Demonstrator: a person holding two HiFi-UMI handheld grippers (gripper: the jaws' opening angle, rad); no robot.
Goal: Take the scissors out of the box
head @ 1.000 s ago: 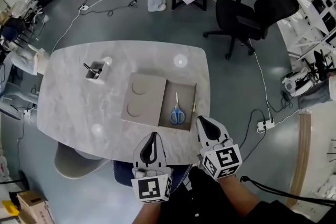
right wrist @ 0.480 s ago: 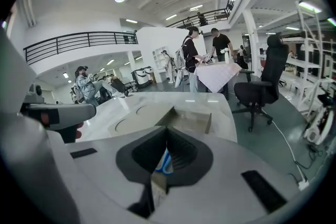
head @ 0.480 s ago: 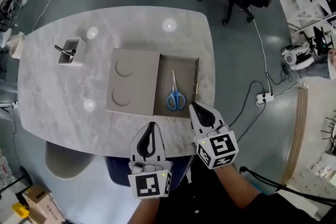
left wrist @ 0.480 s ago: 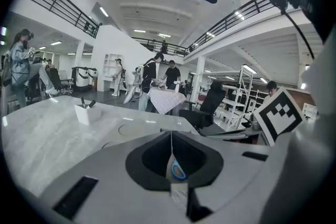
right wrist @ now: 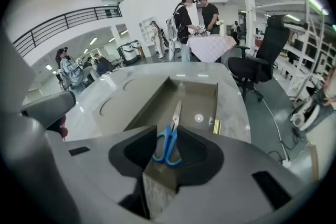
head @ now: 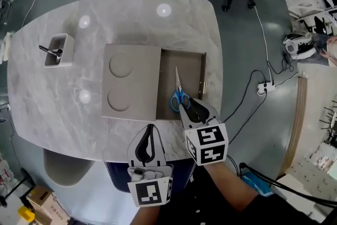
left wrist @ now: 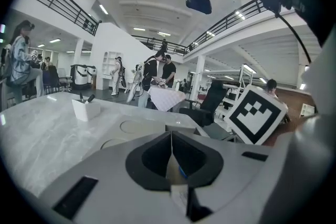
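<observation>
Grey marbled table (head: 63, 103) in an open hall. Carries an open brown box (head: 204, 68), lid (head: 131, 81) laid flat to its left, with blue-handled scissors (head: 179, 93) lying inside, blades pointing away. Looks like the reach-in step: right gripper (head: 192, 108) over the box's near edge, jaws just opened, apart, gripping nothing, handles lined up between them. Calls next for lowering past the near box wall and closing on the handles. Left gripper (head: 151, 131) clenched shut, empty, near the table edge. Elsewhere: brass latch (head: 201, 89), white pen holder (head: 55, 51) well apart.
</observation>
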